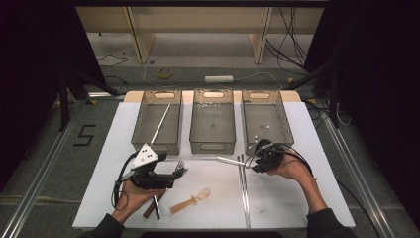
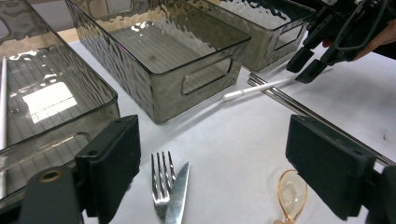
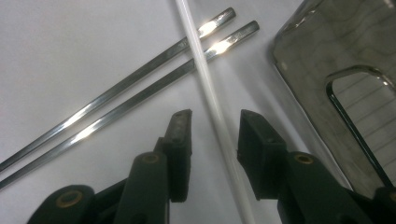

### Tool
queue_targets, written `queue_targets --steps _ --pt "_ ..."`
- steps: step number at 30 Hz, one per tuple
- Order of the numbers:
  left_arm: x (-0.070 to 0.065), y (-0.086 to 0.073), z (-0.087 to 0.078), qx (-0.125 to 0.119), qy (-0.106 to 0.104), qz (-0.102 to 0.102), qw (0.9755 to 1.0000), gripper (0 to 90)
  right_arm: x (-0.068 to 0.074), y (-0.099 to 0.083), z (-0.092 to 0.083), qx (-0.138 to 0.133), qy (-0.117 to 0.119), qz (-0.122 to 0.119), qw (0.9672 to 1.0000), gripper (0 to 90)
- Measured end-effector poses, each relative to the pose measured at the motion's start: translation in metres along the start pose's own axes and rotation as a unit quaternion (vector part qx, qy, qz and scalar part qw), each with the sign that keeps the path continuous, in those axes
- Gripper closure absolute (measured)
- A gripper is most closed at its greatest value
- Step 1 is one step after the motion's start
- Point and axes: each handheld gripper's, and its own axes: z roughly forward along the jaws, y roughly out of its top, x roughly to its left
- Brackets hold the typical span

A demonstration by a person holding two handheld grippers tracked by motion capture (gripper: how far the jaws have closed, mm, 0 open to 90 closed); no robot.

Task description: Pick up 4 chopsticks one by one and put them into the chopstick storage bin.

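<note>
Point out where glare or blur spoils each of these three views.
High view: dark surroundings, bright white table, soft overall. Left gripper view: glare patches on the rippled bin walls; the near jaws look soft. Right gripper view: hot glints on the metal chopsticks where the white chopstick crosses them; jaw bases blurred.

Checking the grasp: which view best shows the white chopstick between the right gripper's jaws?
The right gripper view: the white chopstick runs between the right gripper, pads not yet touching. The left gripper view shows its length; the high view shows it small.
</note>
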Motion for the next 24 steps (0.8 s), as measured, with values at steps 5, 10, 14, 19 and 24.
queue_targets --steps 5,10,14,19,24 --pt "-0.004 -0.002 0.001 0.003 -0.005 0.002 1.0 16.7 0.0 0.001 0.003 0.009 0.003 -0.002 1.0 69.1" --pt "-0.006 -0.002 0.001 0.004 -0.004 0.009 0.9999 16.6 -0.001 0.002 0.007 0.018 0.003 -0.003 0.9998 72.6" --pt "-0.004 -0.003 0.002 0.007 -0.005 0.007 0.9999 16.5 -0.001 0.003 0.009 0.021 0.004 -0.01 0.9997 74.7" --pt "-0.006 -0.002 0.002 0.005 -0.008 0.01 0.9999 16.5 0.0 0.003 0.013 0.033 0.0 -0.019 0.9993 79.0" --pt "-0.006 -0.002 0.002 0.006 -0.008 0.01 0.9999 16.5 0.003 0.004 0.013 0.036 -0.002 -0.034 0.9988 83.5"
